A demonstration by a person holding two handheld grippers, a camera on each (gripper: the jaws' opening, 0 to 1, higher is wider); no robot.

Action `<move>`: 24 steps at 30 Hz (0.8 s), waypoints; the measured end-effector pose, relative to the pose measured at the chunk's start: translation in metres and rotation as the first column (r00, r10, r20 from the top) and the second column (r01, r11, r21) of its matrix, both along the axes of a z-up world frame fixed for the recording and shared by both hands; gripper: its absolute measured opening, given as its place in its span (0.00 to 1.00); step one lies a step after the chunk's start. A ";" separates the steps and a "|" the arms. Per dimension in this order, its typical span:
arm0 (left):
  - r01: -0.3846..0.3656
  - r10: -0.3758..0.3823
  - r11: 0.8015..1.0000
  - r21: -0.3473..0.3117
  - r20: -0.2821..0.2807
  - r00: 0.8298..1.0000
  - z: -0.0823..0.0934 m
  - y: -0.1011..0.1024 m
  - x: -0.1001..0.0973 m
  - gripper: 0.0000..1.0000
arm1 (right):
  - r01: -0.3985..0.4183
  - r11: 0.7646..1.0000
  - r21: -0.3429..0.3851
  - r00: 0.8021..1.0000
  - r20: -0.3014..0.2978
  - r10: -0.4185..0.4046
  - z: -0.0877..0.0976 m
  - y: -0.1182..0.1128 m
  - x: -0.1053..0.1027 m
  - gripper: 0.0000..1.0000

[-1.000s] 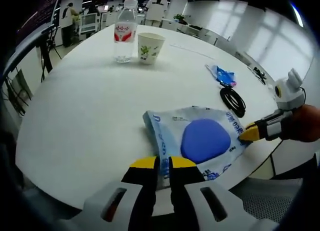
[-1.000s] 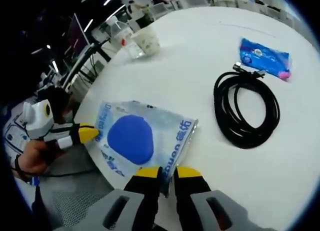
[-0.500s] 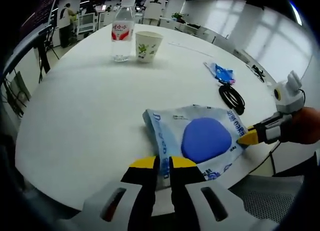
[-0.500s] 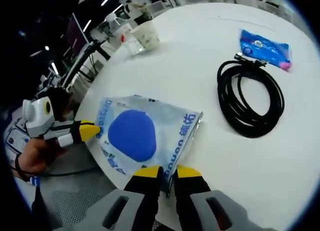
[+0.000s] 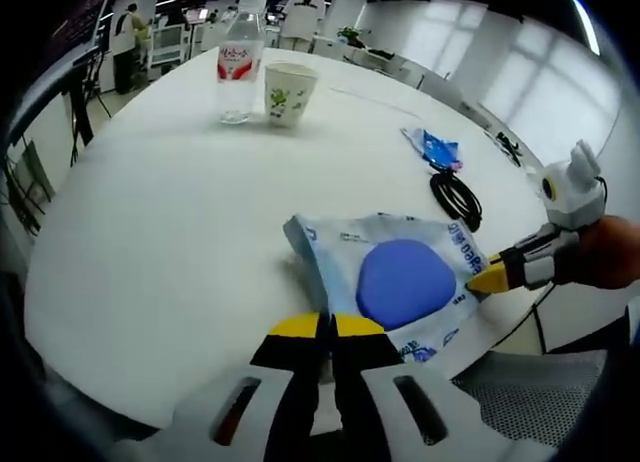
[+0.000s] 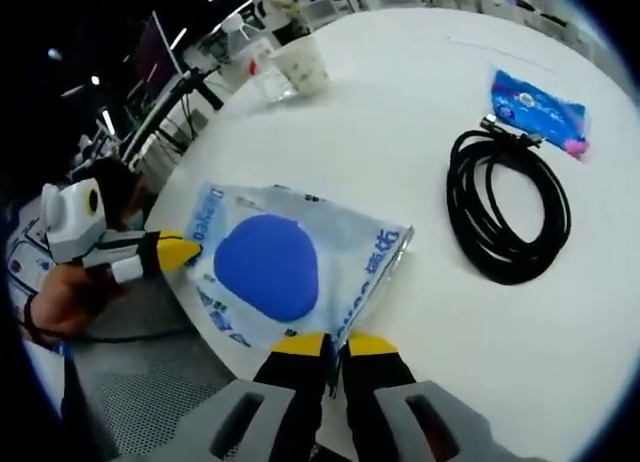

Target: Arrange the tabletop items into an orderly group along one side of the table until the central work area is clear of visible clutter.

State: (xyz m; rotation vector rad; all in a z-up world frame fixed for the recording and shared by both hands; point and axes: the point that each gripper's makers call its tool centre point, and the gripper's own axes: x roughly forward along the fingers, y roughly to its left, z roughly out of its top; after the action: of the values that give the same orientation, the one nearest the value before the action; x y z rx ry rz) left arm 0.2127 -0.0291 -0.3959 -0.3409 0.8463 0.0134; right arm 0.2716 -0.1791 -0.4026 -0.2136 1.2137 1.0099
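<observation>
Glossy crinkled plastic packet (image 5: pixel 395 279), round blue pad inside, on smooth white worktop (image 5: pixel 170 202). Left gripper (image 5: pixel 327 327) and right gripper (image 6: pixel 330 344) fingers clamp opposite packet edges. Black coiled cable (image 6: pixel 510 207) nearby.

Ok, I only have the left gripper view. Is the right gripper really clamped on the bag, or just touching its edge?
Observer: Clamped. In the right gripper view, the right gripper has its jaws shut on the near edge of the bag.
Operator: And how does my side look from there?
Observer: The left gripper meets the opposite edge of the bag, yellow tips together.
Operator: Is the cable clear of the bag?
Observer: Yes. The cable lies coiled, with bare table between it and the bag.
Operator: Where does its plug end sit?
Observer: Right beside the small blue packet; I cannot tell whether they touch.
</observation>
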 end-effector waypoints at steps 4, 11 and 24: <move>0.014 -0.014 1.000 -0.002 0.026 1.000 0.009 0.001 0.010 0.00 | 0.031 1.000 0.005 1.000 0.000 -0.031 0.000 0.000 0.008 0.01; 0.050 -0.051 0.999 0.007 0.046 0.998 0.016 -0.004 0.022 0.00 | 0.076 0.997 0.029 0.996 0.039 -0.077 0.007 0.000 0.023 0.00; 0.151 -0.151 0.988 -0.006 0.051 0.987 0.012 -0.031 0.055 0.00 | 0.178 0.983 0.050 0.981 0.064 -0.181 0.008 -0.032 0.045 0.00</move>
State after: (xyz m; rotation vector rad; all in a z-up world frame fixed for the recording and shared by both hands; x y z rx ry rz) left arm 0.2682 -0.0606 -0.3838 -0.2846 0.8203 -0.1402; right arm 0.3164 -0.2109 -0.3950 -0.1006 1.1264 0.8643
